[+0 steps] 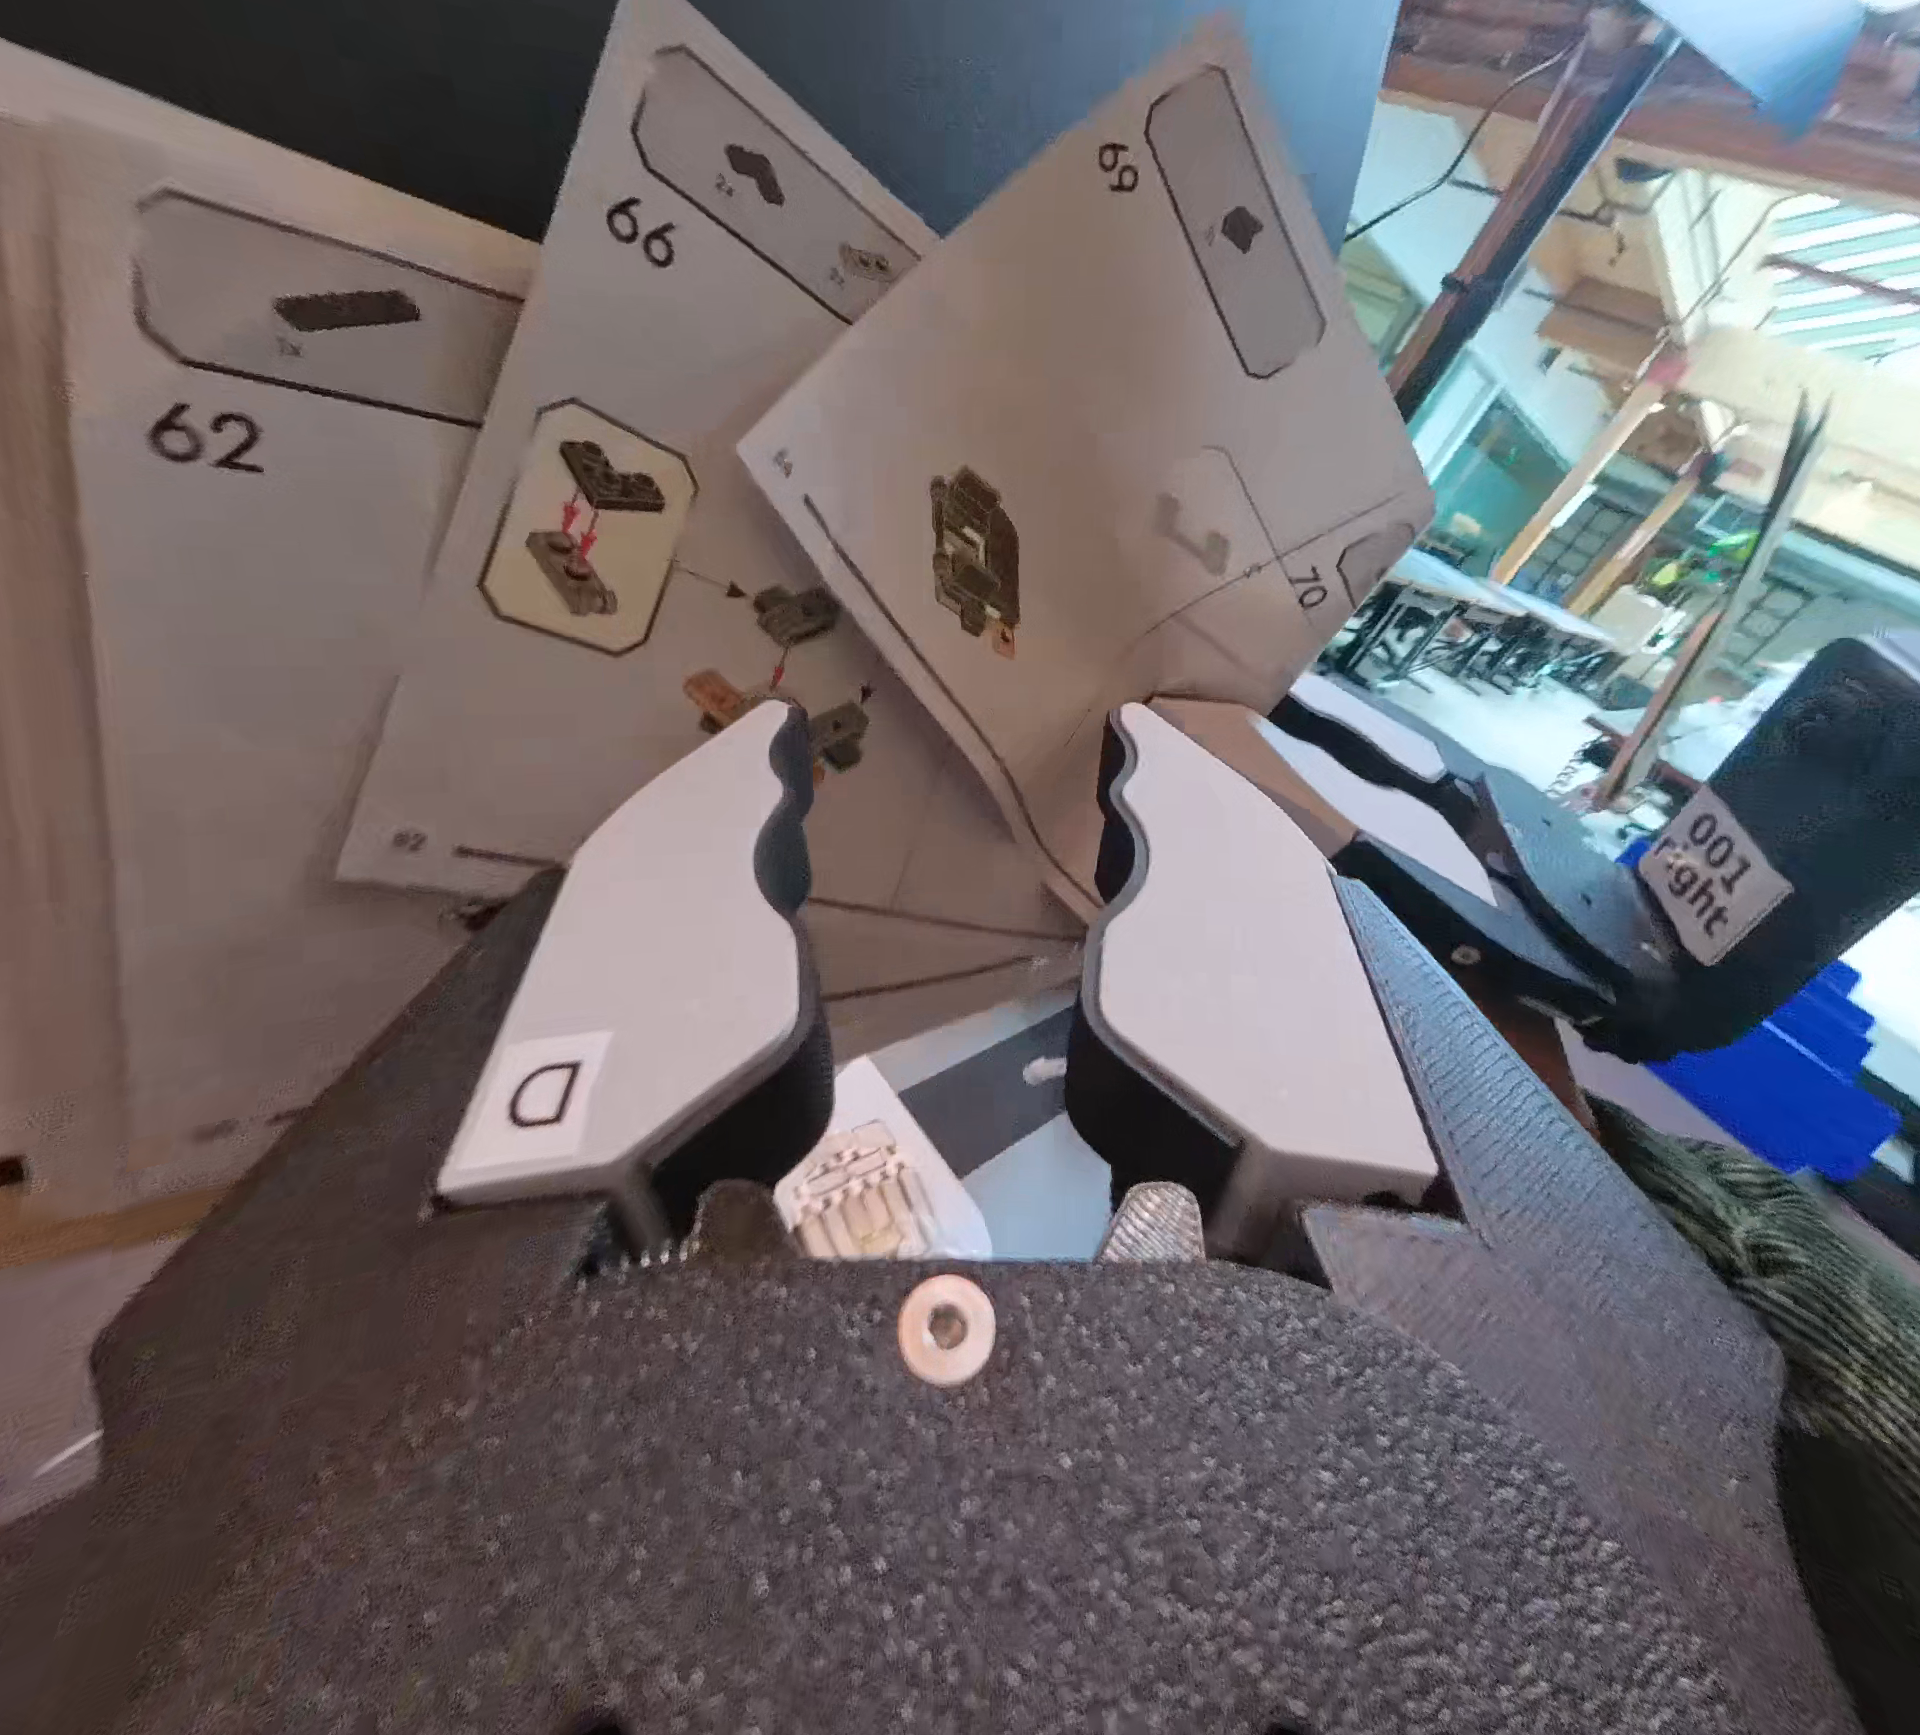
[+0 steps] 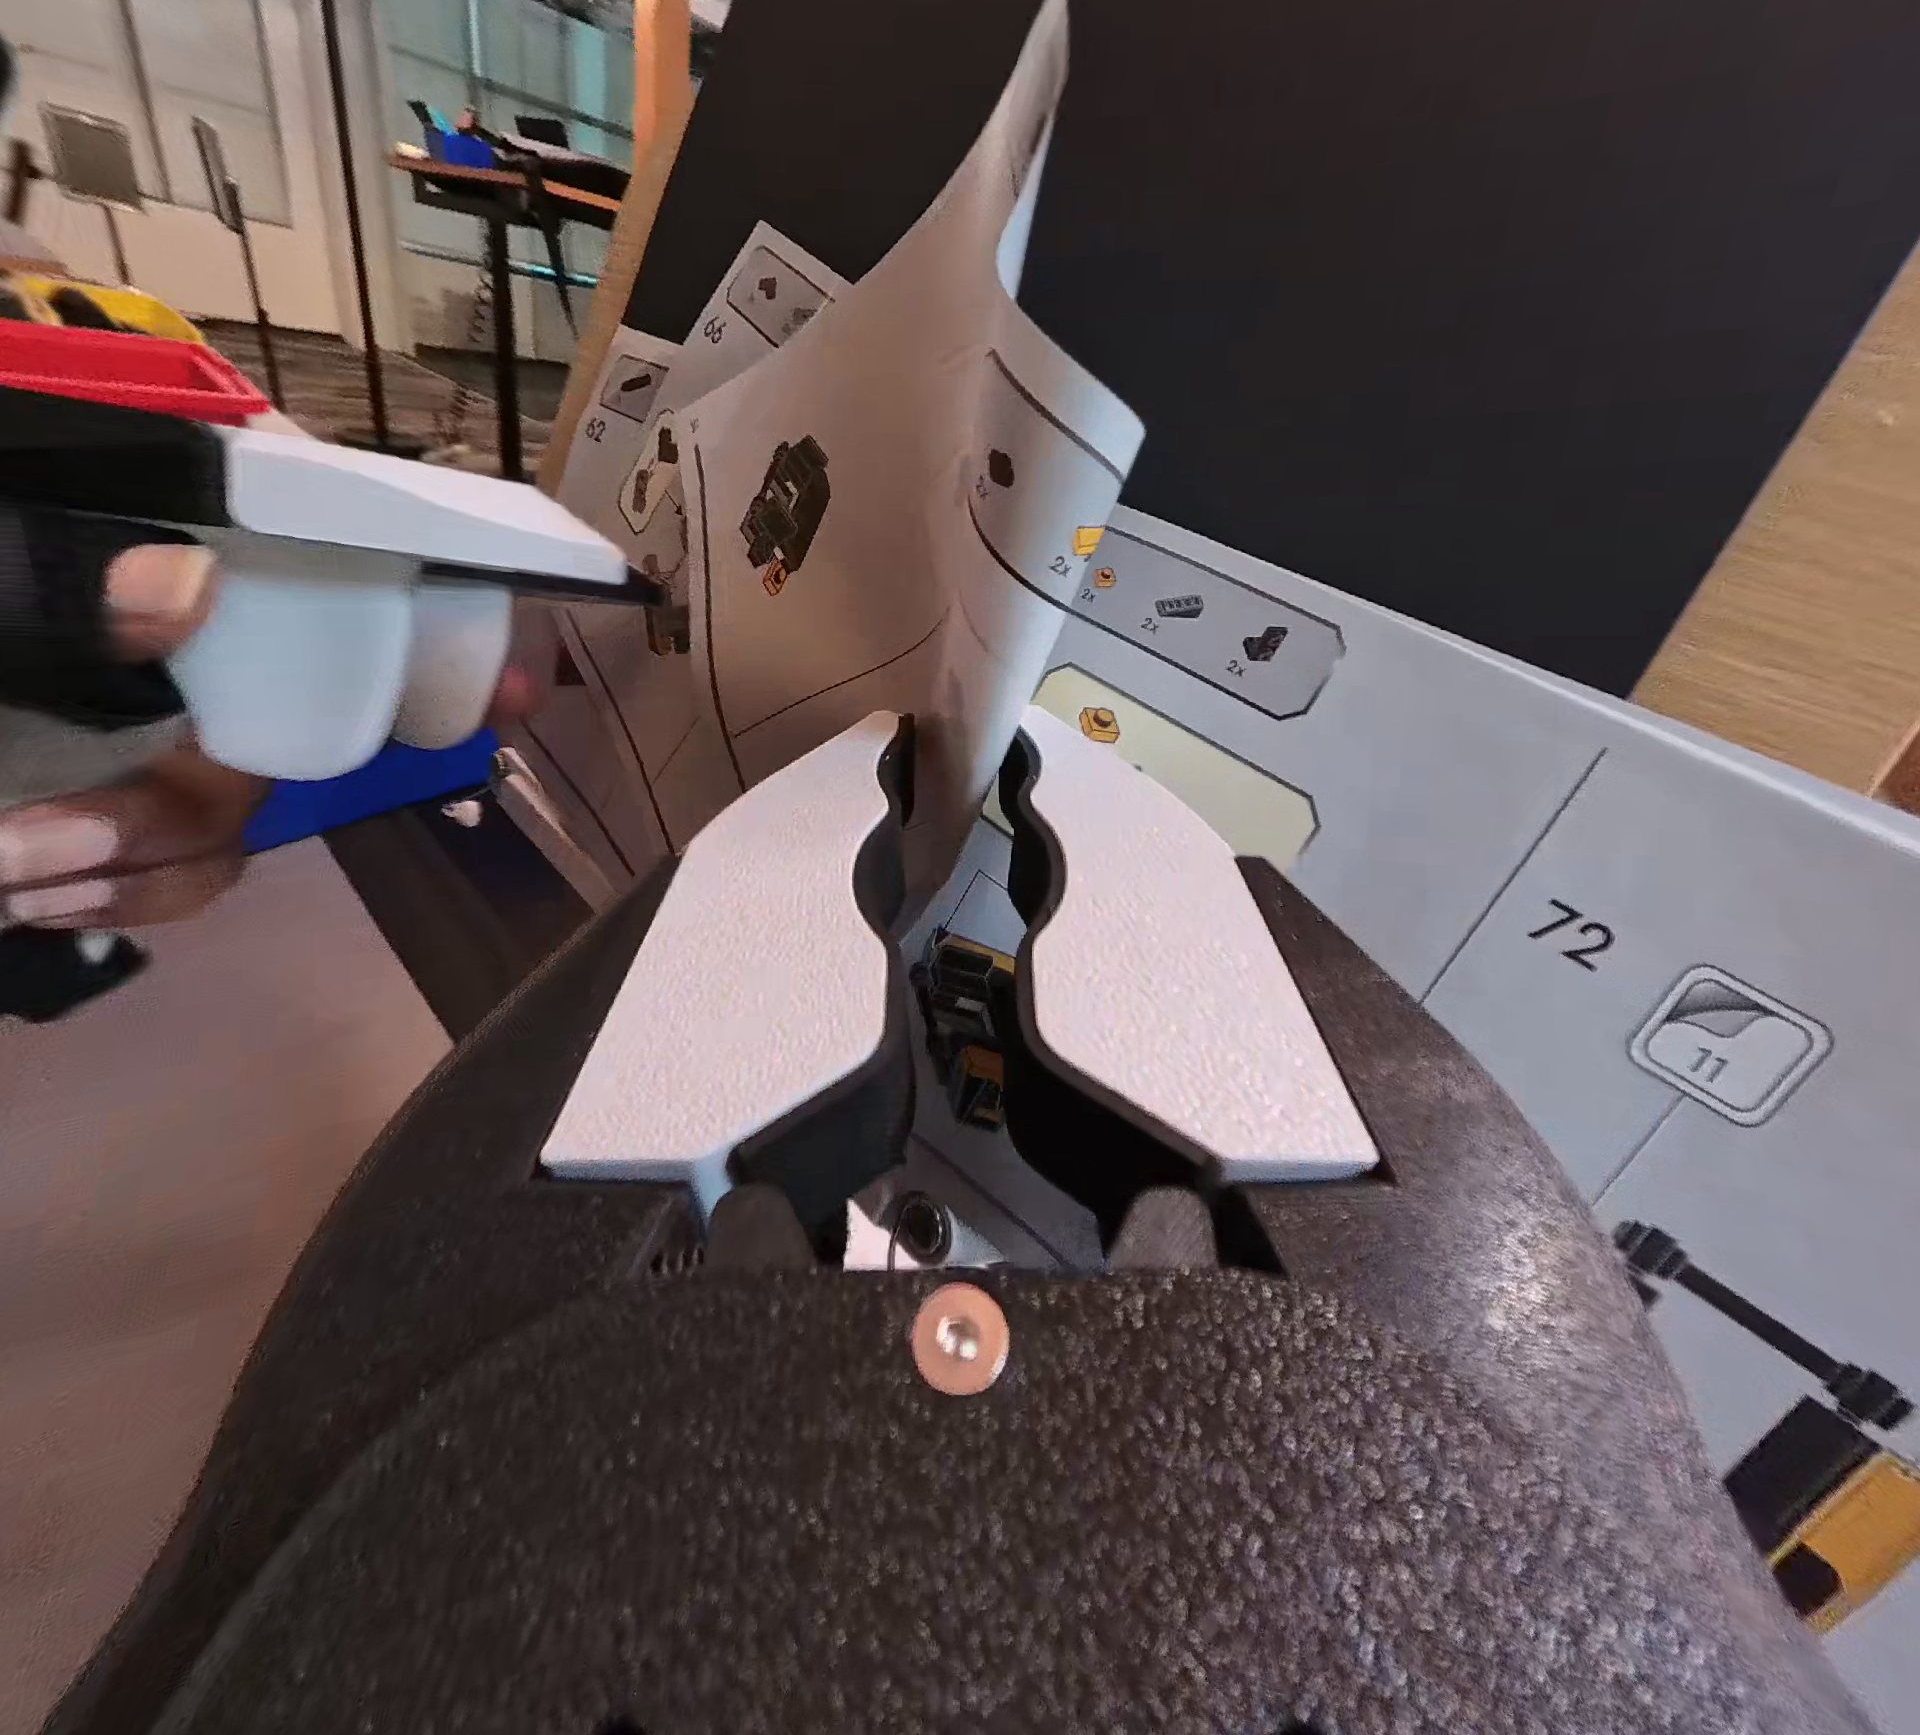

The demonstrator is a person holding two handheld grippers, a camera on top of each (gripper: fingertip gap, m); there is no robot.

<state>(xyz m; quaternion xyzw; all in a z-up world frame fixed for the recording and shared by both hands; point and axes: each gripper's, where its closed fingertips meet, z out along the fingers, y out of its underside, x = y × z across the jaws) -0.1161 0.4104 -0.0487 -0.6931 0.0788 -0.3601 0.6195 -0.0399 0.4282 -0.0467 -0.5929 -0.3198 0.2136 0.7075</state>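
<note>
An open instruction booklet (image 2: 1538,864) with brick drawings leans on a dark board (image 2: 1403,179). One page (image 2: 883,584) is lifted and curls upright. My right gripper (image 2: 961,735) is shut on this page's lower edge; the paper runs up from between its fingertips. In the left wrist view the same page (image 1: 1091,438) stands over fanned pages (image 1: 644,459). My left gripper (image 1: 956,729) is open with its tips in front of the pages and grips nothing. It also shows in the right wrist view (image 2: 582,636), held by a hand just left of the page. The right gripper (image 1: 1340,750) shows at the page's right edge.
A red bin (image 2: 114,376) and a blue bin (image 2: 364,792) sit at the left behind the hand. The blue bin (image 1: 1766,1083) also shows low right in the left wrist view. A wooden surface (image 2: 208,1166) lies under the booklet. Desks and stands fill the room beyond.
</note>
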